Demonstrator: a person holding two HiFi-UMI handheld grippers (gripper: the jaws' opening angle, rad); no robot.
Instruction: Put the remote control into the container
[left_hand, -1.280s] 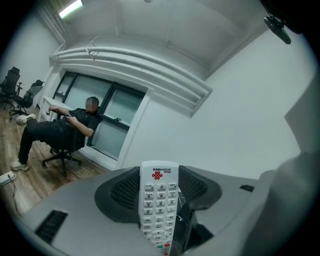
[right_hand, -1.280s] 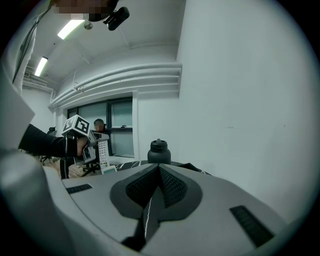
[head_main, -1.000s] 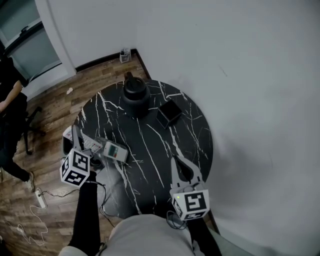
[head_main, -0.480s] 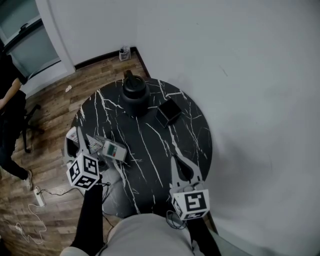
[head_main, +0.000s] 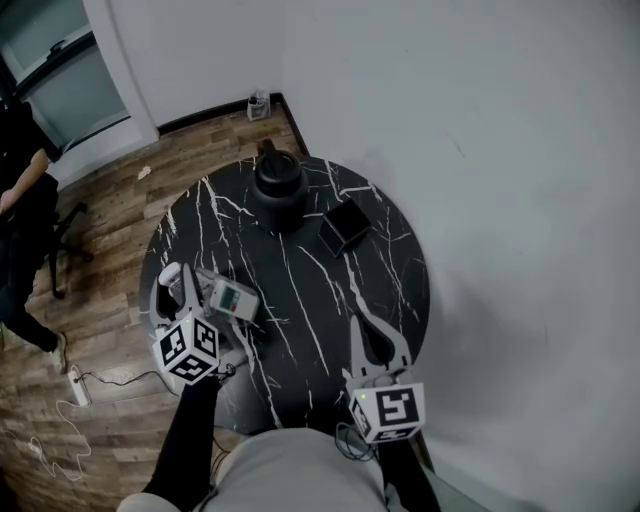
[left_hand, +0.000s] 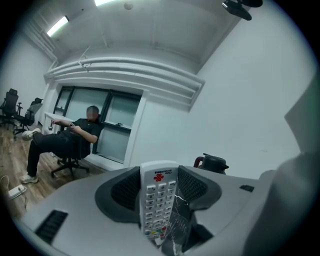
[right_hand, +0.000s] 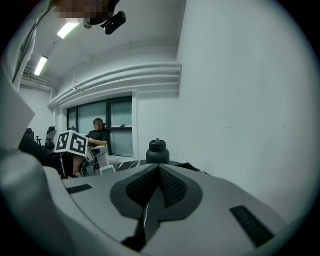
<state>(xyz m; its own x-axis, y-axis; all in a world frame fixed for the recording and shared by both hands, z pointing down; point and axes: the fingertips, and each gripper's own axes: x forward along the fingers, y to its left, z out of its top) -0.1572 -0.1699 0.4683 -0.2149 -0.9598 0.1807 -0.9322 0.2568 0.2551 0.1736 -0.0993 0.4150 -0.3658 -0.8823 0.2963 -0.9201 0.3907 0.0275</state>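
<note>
Remote control (left_hand: 157, 197) sits clamped in left gripper (left_hand: 159, 182) fingers, now further in over the bench (head_main: 300, 300). Container (head_main: 343, 226) lies well apart. Right gripper (right_hand: 159, 172) fingers together, empty.

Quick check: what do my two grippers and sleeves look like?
Both the left gripper and right gripper have pale grey tapered jaws with black ribbed pads, each carrying a white cube with black square markers. The sleeves are black.

Left gripper (head_main: 172, 283), out at eight o'clock on a dark-sleeved left arm (head_main: 185, 440), points toward twelve, jaws clamped on the remote control (left_hand: 157, 200). Right gripper (head_main: 351, 295), at five o'clock, has its jaws pressed together, empty.
</note>
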